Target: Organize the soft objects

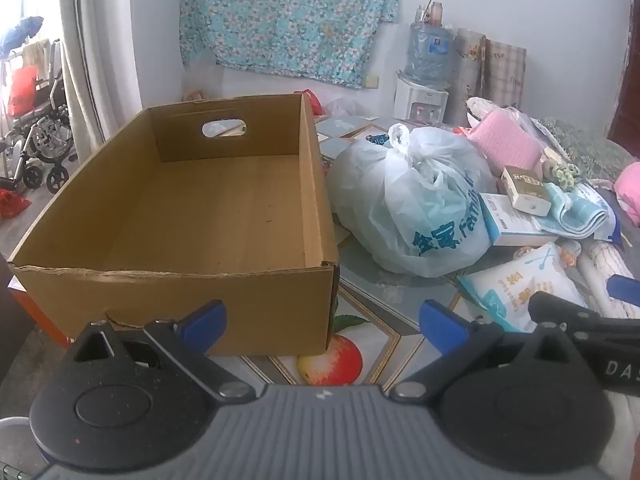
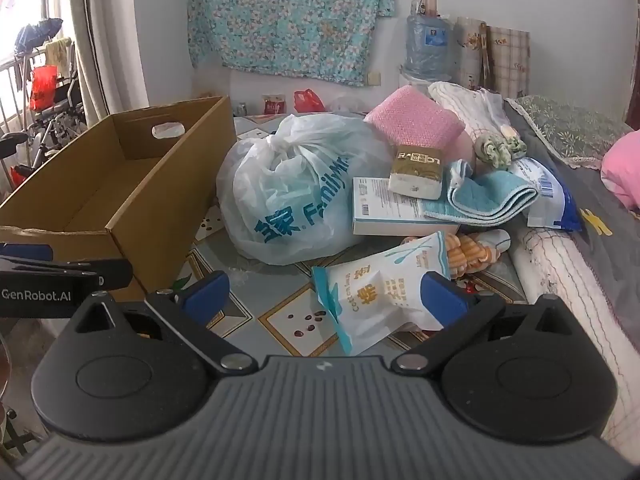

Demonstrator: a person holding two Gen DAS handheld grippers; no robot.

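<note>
An open empty cardboard box [image 1: 192, 216] [image 2: 100, 184] stands on the left of the table. To its right lies a tied white plastic bag [image 1: 416, 200] [image 2: 296, 192]. Past it is a pile: a pink bubble-wrap roll [image 2: 412, 120], a tissue pack [image 2: 418, 170], a folded blue towel [image 2: 488, 196], a flat white box [image 2: 392, 208] and a white cotton-pad packet [image 1: 516, 288] [image 2: 384, 292]. My left gripper [image 1: 324, 320] is open and empty, low in front of the box's near right corner. My right gripper [image 2: 326, 294] is open and empty, with the packet lying between and just beyond its fingers.
A patterned tablecloth [image 2: 288, 320] covers the table. A quilted roll [image 2: 560, 272] and bedding lie at the right. A water dispenser [image 1: 424, 80] and a floral cloth [image 1: 288, 16] are at the back wall. A wheelchair [image 1: 36, 132] stands far left.
</note>
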